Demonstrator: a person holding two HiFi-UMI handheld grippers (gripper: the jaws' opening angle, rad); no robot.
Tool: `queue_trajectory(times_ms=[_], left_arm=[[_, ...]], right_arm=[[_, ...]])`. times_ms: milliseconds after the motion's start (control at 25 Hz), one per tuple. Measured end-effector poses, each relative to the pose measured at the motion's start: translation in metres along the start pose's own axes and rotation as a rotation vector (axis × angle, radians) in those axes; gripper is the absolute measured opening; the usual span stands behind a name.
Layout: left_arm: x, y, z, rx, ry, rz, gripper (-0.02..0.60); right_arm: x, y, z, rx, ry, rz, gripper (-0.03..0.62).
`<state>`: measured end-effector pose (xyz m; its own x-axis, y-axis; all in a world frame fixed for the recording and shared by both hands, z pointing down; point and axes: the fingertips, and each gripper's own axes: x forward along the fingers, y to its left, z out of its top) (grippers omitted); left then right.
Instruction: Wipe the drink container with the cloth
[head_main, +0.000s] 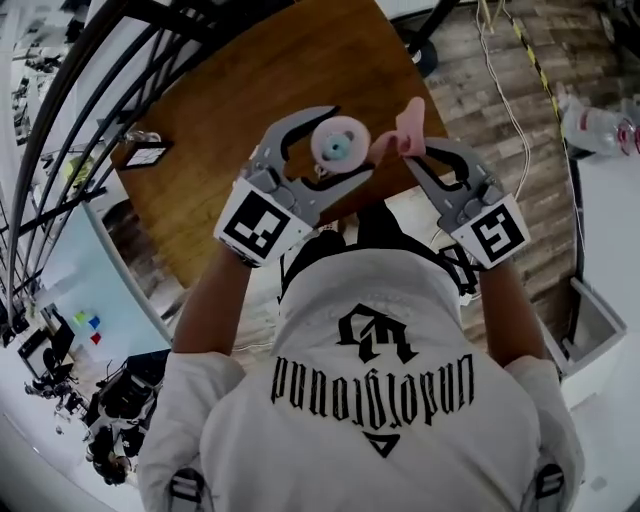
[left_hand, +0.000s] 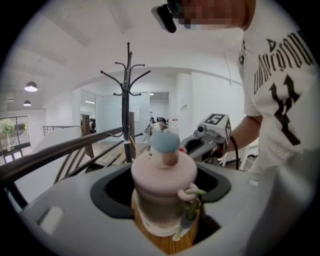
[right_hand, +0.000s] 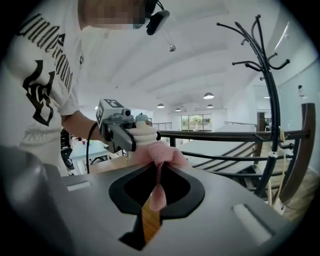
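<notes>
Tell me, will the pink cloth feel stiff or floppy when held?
Probably floppy: the pink cloth bunches where the right gripper pinches it, and its free end droops. Likely light, since a narrow pinch carries it. It should drape easily over the drink container.

The left gripper (head_main: 350, 142) clasped the drink container (head_main: 335, 148) round its body, jaws spread wide on it. Just right of the container, the right gripper (head_main: 412, 153) pinched the cloth (head_main: 407, 122) between nearly closed jaws. The left forearm (head_main: 212, 300) and right forearm (head_main: 503, 300) reached forward, converging toward the container.
</notes>
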<state>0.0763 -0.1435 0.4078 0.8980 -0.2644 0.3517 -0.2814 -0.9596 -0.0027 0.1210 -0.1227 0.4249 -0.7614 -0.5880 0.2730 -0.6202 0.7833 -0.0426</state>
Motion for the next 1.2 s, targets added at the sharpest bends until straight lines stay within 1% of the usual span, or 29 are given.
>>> queue_trajectory(times_ms=[120, 240, 320, 440, 600, 720, 800, 960, 1080, 1200], left_arm=[[-0.007, 0.004, 0.024, -0.002, 0.003, 0.005, 0.387], [-0.014, 0.011, 0.046, -0.021, 0.001, 0.021, 0.387], [-0.017, 0.017, 0.057, -0.015, -0.001, 0.026, 0.387], [-0.021, 0.025, 0.070, 0.007, -0.012, 0.037, 0.387], [-0.028, 0.031, 0.084, 0.014, -0.013, 0.061, 0.387], [-0.033, 0.029, 0.090, 0.003, -0.005, 0.048, 0.387], [-0.033, 0.026, 0.093, 0.012, 0.004, 0.033, 0.387], [-0.033, 0.025, 0.110, 0.012, -0.026, 0.022, 0.387], [-0.037, 0.022, 0.124, 0.018, -0.042, 0.018, 0.385], [-0.046, 0.023, 0.133, 0.014, -0.048, 0.014, 0.385]], right_arm=[[0.004, 0.002, 0.018, -0.034, -0.020, 0.040, 0.023], [0.011, 0.001, 0.035, -0.069, -0.037, 0.069, 0.023], [0.015, 0.003, 0.048, -0.092, -0.053, 0.082, 0.024], [0.021, 0.006, 0.063, -0.121, -0.066, 0.080, 0.025], [0.024, 0.007, 0.084, -0.124, -0.096, 0.077, 0.025], [0.021, 0.007, 0.107, -0.114, -0.145, 0.086, 0.025], [0.018, 0.004, 0.125, -0.115, -0.183, 0.099, 0.025], [0.012, -0.006, 0.153, -0.135, -0.244, 0.125, 0.025], [0.008, -0.009, 0.156, -0.147, -0.252, 0.130, 0.025], [0.013, -0.008, 0.145, -0.159, -0.231, 0.139, 0.024]])
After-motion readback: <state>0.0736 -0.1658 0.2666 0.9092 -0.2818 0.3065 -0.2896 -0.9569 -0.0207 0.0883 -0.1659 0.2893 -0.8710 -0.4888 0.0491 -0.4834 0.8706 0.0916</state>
